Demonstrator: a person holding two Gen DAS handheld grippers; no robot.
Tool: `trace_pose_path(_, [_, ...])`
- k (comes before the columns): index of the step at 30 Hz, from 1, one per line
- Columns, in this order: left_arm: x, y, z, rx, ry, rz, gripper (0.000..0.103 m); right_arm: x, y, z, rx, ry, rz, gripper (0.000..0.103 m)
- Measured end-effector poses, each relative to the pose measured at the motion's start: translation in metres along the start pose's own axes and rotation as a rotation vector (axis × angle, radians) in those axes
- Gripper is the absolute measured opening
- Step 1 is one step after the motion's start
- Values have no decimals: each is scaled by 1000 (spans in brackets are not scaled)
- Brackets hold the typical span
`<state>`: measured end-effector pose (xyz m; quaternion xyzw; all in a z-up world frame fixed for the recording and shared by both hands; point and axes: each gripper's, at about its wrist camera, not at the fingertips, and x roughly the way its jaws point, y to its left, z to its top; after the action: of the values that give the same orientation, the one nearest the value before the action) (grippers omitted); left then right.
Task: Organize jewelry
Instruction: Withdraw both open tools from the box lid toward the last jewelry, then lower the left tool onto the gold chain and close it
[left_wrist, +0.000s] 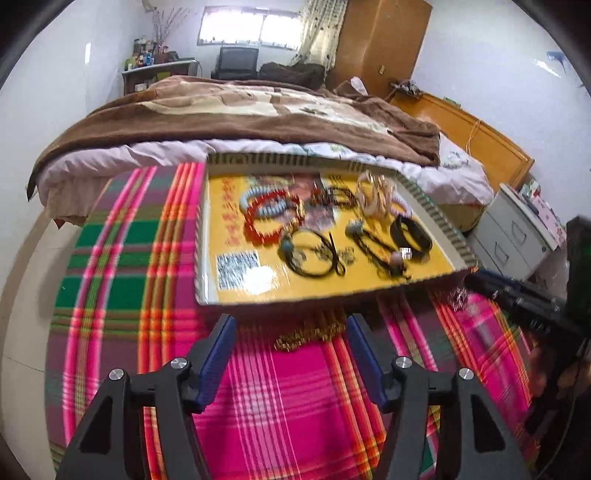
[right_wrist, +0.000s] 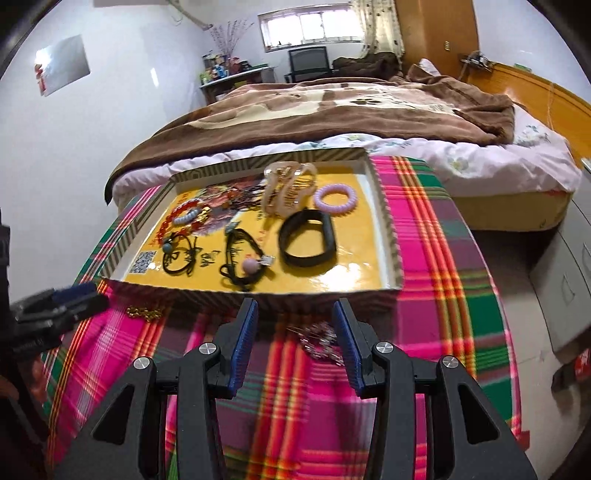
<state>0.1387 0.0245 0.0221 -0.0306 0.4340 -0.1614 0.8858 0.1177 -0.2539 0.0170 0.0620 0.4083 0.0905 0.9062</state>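
- Here, a gold chain (left_wrist: 308, 336) lies on the plaid cloth (left_wrist: 122, 258) of the tabletop, just outside the near wall of the tray (left_wrist: 207, 236) and apart from it.
- The left tool (left_wrist: 291, 328) has its blue pads wide apart with the chain between their tips; neither pad presses on it.
- In the right wrist view the same chain (right_wrist: 144, 313) sits at about 10 o'clock from the right tool (right_wrist: 295, 314), with the left tool (right_wrist: 79, 295) just beside it.
- A silvery, blurred piece (right_wrist: 320, 341) lies on the cloth between the right tool's pads, which stand moderately apart and clamp nothing.
- Inside the tray: a red bead bracelet (left_wrist: 275, 218), a black band (right_wrist: 308, 240), a lilac coil tie (right_wrist: 335, 196), a beige claw clip (right_wrist: 290, 190) and black cord ties (right_wrist: 240, 264).
- Beyond the tray, at 12 o'clock, is a bed with a brown blanket (left_wrist: 229, 110).
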Motion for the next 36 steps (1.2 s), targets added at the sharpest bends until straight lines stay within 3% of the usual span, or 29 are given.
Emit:
trace_pose_path(5, [18,-4,-12,14,55,23,62,-6,-11,-5,18,-10,-11,44])
trace_pose_path(20, [43,-23,-12,112,55,74,67,-6,-28,-14,51,-8,-2,44])
trace_pose_path(23, [43,-25,-12,111,51,40,69,-6,-32,-16,60,-8,0,44])
trace_pose_path(26, [40,-28,-15,95,57,-47,67,-6,-37,-17,73,-5,1,44])
trace_pose_path(28, [36,-34,-19,107,70,-110,58,-6,-40,-18,82,-3,1,44])
trace_pose_path(32, [33,-41,-23,156,93,-154,48,-6,-43,-18,96,-2,1,44])
trace_pose_path(33, [34,-39,-22,151,92,-139,48,-6,-44,-19,98,-3,1,44])
trace_pose_path(36, [38,-27,-13,110,65,1,48,-6,-44,-19,99,-2,4,44])
